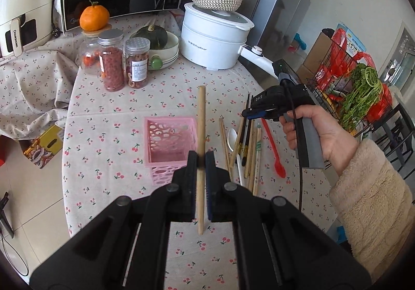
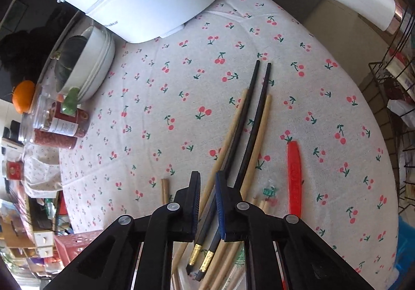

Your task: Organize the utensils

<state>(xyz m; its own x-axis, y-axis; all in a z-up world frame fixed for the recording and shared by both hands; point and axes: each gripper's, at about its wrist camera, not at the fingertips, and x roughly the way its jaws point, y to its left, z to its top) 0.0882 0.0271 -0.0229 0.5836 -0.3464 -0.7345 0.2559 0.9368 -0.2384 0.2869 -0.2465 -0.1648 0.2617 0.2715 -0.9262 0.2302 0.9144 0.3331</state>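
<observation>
Two hand-held grippers work over a worktop covered in cherry-print cloth. A hand in a fluffy cream sleeve grips the handle of the right hand-held gripper, seen from the left wrist camera tilted steeply down toward a loose pile of utensils.

In that view the left hand-held gripper points forward and downward above the worktop. Its jaws are clamped together on a single wooden chopstick, which stands nearly upright in the frame, its lower end poking out beneath the pads and its upper part rising over the pink basket. The basket sits on the cloth just behind the fingertips, and it looks empty inside.

From the right wrist camera, the right hand-held gripper hangs low over the pile with its jaws drawn close, only a narrow gap left. A black chopstick with a gold band runs through that gap; whether the pads actually press on it I cannot tell. A second black chopstick lies just beside it, with pale wooden chopsticks on either side. A red spoon rests on the cloth to the right of the pile, a white spoon on its left edge.
</observation>
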